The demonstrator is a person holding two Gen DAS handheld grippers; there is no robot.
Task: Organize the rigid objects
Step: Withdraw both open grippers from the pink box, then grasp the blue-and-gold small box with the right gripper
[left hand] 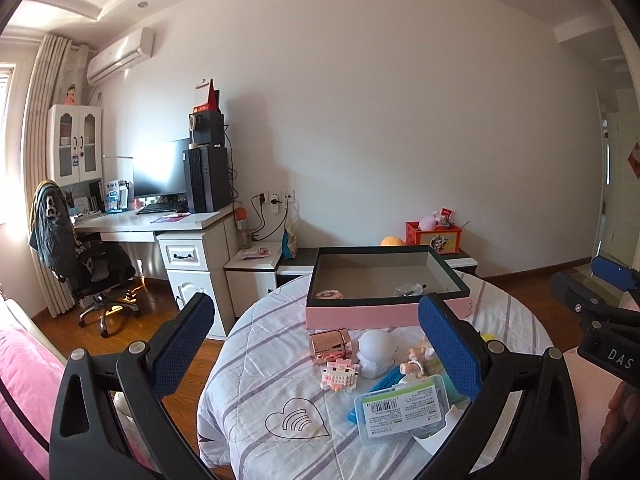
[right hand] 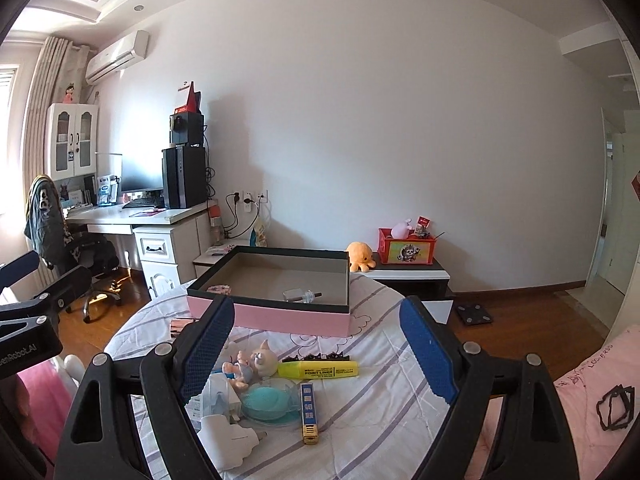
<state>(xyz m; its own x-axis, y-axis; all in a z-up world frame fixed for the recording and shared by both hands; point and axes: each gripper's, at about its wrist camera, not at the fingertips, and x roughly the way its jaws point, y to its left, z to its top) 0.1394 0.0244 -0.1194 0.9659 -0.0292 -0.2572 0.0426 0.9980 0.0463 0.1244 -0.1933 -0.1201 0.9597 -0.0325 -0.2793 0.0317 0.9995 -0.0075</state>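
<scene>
1. Both tools held above the near edge of the round tabletop (right hand: 372, 412), draped in a striped cloth; left tool (left hand: 316, 344) spread wide and empty, right tool (right hand: 318, 354) likewise wide apart, gripping nothing.
2. Pink box (right hand: 280, 318) with dark rim at the far edge of the tabletop, open-topped; inside, a small clear bottle (right hand: 300, 295) lying on its side and a small patterned piece (right hand: 219, 289) in the near-left corner.
3. Loose items clustered toward the near edge: yellow highlighter (right hand: 318, 369), blue-and-gold stick (right hand: 309, 412), teal dish (right hand: 267, 400), small pig figurine (right hand: 256, 364), white charger (right hand: 230, 438); in the left view also rose-gold cylinder (left hand: 330, 343), white figure (left hand: 377, 352), pink brick toy (left hand: 340, 374) and labelled clear case (left hand: 402, 408).
4. Likely step in hand: choosing one loose item for the box. Best bet for the right tool: the highlighter, lying free with clear sides.
5. Advice: straddle across the narrow body, not lengthwise; descend straight to avoid nudging the figurine just beside it.
6. Close gently on smooth plastic; slip probable if pinched near a tapered end.
7. Lift clear of the box rim before lowering inside, away from the bottle.
</scene>
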